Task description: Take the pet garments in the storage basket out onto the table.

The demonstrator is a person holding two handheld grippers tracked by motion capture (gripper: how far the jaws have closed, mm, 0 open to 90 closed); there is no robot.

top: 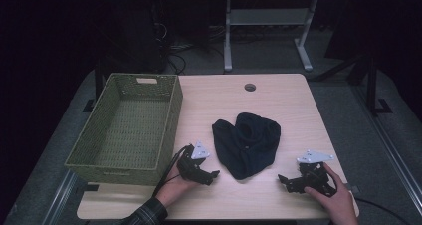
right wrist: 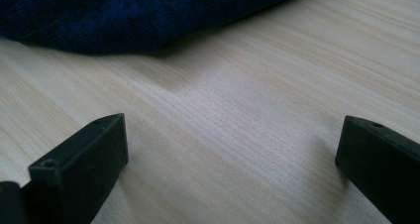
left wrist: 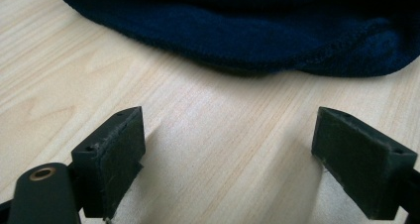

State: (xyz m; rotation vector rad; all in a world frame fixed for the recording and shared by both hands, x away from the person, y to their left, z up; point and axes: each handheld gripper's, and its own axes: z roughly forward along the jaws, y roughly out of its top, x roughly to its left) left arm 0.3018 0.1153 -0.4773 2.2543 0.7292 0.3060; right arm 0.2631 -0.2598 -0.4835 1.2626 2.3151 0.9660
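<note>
dim room all round, metal desk legs and cables on the grey floor behind a pale wooden table [top: 278,93]. on it lies a dark navy knitted garment [top: 247,143], rumpled near the middle, nothing holding it. left gripper [top: 208,176] rests at its near-left edge, jaws spread wide with bare wood between them; right gripper [top: 284,181] sits off to its near-right, jaws just as wide. a green woven basket [top: 171,116] stands at the table's left side with nothing in it. by my reckoning the work has barely begun: the garment is ungrasped, and picking it up and getting it to the basket is all still left.
</note>
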